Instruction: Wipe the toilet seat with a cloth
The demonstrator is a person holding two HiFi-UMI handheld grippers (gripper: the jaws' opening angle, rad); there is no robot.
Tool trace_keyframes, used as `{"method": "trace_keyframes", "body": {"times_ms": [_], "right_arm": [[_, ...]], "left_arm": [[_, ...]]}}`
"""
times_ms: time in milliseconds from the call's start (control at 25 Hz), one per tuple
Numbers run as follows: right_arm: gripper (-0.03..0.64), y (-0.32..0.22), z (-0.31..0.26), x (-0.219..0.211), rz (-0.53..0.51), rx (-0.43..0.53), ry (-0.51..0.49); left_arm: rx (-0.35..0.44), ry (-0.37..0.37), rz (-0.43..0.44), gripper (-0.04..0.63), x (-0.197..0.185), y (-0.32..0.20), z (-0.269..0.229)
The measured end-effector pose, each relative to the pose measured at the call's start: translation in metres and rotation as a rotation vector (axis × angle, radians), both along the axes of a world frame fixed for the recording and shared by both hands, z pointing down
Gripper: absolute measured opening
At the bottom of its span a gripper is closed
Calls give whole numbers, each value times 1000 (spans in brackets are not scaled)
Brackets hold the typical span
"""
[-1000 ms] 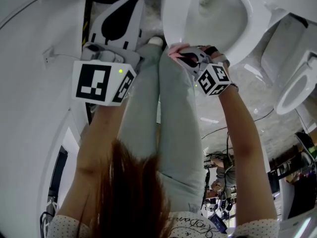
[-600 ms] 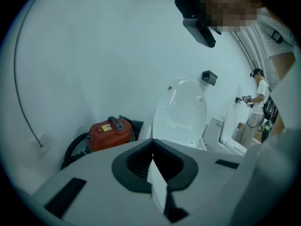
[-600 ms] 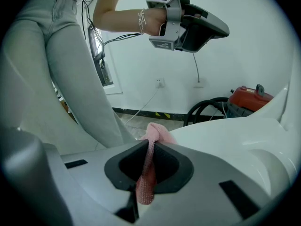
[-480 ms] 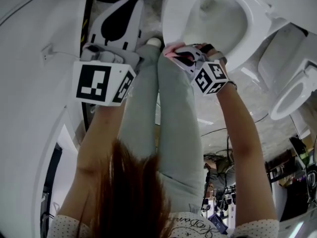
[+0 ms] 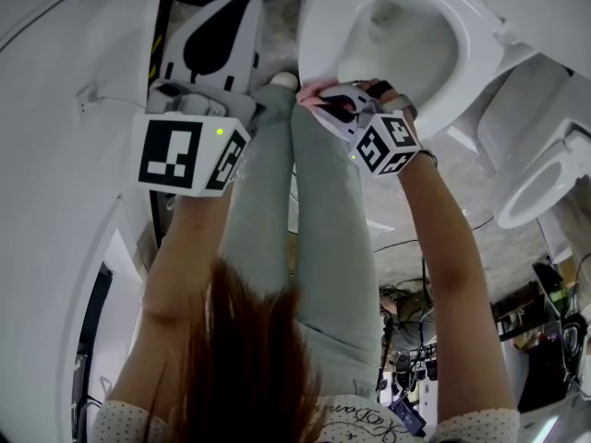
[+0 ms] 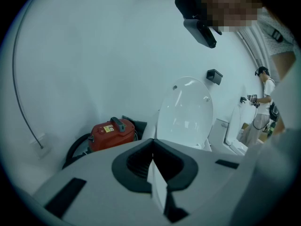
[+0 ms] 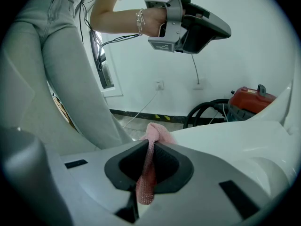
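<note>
Scene: a person stands at a toilet, grey-trousered legs point(image 5: 323, 210) right up against the bowl, with one tool in each hand.
Right tongs point(image 5: 321, 100): clamped on a pink cloth point(image 7: 157, 134). The fabric runs down between the dark pads and bunches out past the tips.
Cloth location: on the front rim of the toilet seat point(image 5: 319, 40), at the edge nearest the legs. It looks pressed onto the seat, but exact contact is hard to confirm.
Left tongs point(image 5: 242, 12): pads closed together with nothing between them. They are held up in the air beside the bowl, well apart from the seat, and are not helping.
Lid point(image 6: 186, 109): raised and leaning back against the wall side.
Seat: down on the bowl, with the full ring exposed.
Background: a red vacuum cleaner point(image 6: 113, 133) with a black hose sits by the wall. A second toilet point(image 5: 545, 169) stands to the right.
Step in hand: judged as wiping, with the cloth working the front edge of the ring.
Progress: no dirt, streaks or wet marks show, so the wiped part cannot be told from the unwiped part. Judged early to mid task.
Left to do: probably both sides and the back of the ring near the hinge, then lifting the cloth off.
</note>
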State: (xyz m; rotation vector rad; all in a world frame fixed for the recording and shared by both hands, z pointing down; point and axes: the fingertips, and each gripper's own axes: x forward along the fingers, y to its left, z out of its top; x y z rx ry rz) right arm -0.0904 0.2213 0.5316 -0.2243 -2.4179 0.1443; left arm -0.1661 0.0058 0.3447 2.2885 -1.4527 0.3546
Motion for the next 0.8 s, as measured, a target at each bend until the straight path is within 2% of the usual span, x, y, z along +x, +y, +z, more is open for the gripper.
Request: {"method": "trace_keyframes", "body": {"times_ms": [800], "right_arm": [[31, -23, -2, -5, -28, -60, -5]], "left_arm": [[-18, 7, 8, 5, 6, -31, 9]]}}
